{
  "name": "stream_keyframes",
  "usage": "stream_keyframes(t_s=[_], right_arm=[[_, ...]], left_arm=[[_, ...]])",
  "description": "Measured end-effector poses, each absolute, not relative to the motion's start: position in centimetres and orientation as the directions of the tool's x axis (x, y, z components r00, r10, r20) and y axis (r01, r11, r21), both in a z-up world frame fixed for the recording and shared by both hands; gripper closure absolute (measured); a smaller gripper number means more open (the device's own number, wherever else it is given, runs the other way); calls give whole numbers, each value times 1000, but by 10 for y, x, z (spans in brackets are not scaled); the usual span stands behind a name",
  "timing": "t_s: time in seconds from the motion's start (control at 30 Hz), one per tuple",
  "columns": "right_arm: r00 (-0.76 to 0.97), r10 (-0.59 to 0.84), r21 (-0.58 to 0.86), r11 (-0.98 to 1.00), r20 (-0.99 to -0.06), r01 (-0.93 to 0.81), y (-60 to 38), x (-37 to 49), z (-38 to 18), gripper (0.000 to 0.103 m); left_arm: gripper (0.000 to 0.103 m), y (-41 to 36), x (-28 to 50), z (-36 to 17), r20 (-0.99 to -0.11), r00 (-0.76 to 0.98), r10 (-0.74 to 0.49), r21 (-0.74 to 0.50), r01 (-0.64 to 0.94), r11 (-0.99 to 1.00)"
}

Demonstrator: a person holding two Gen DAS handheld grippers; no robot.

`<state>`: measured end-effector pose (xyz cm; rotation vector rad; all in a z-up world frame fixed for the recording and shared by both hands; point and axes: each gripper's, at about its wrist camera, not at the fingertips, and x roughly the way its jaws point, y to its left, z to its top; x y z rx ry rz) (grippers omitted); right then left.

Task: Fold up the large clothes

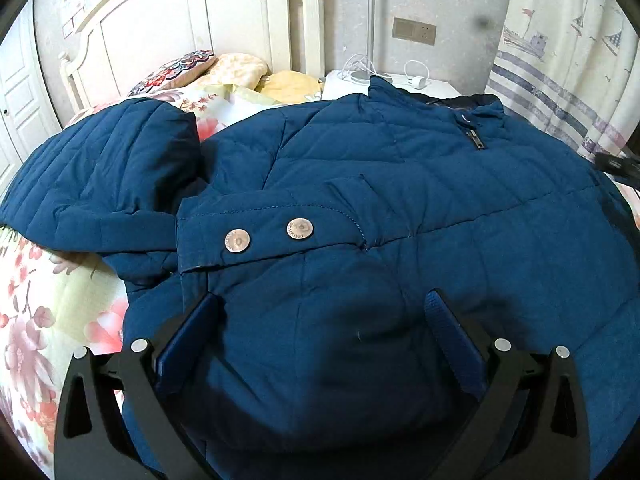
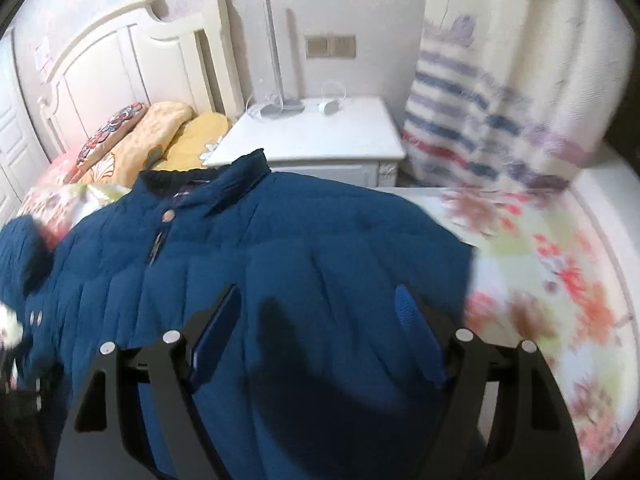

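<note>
- Left gripper [image 1: 320, 344]: black frame, blue pads, jaws spread wide over the lower front of the dark blue quilted padded jacket [image 1: 360, 200]; nothing is pinched between them. Whether the pads rest on the cloth or hang just above it is unclear.
- Right gripper [image 2: 316, 340]: jaws likewise apart above the jacket's right half, empty; view is motion-blurred.
- Jacket lies front-up, spread on the floral bedspread [image 1: 48, 320], collar toward the headboard, zipped. Flat layout presumably serves as the starting shape for folding.
- Quilted blue sleeve [image 1: 100, 176] lies bunched at the jacket's left side, beside the snap-buttoned pocket flap [image 1: 272, 232]. Judgement: sleeve needs folding in first.
- Surroundings: white bedside cabinet [image 2: 320, 140] with cables just behind the collar, patterned pillows [image 2: 132, 136], striped curtain [image 2: 500, 100].
- Obstacles: none on the jacket; puffy fill may spring back.
</note>
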<state>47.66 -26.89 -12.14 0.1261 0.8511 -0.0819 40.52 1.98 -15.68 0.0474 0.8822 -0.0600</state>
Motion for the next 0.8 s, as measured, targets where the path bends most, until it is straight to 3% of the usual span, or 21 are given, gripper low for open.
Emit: stream_keyframes(t_s=[0.1,0.2,0.3,0.4,0.57,0.7,0.8], right_arm=[[522,-95,11,981,-848,196,-272,506,-154,9],[550,-116,34,967,-827,254,-269,494,-145,11],[654,-60,83,979,-754,185,-256,469,-131,8],[575,-81,-39,996,-814,84,-235,472,-155,3],[585,-99,-22,990,-805,137,-236,450,-136,3],[680,-6,-11,1000,-733,-3,-202,397,-112,3],[632,-20,-111,988,-775,-105,-172,386,-138,3]], left_arm=[[4,18,408,-158,-774,633,-30,20,72,997],[4,19,408,-159,-776,630,-26,25,72,997],[4,18,409,-158,-778,629,-19,33,71,997],[4,18,409,-158,-778,629,-18,35,71,997],[4,18,409,-158,-778,628,-18,35,72,997],[4,18,409,-158,-778,628,-17,37,72,997],[4,18,409,-158,-778,628,-18,35,72,997]])
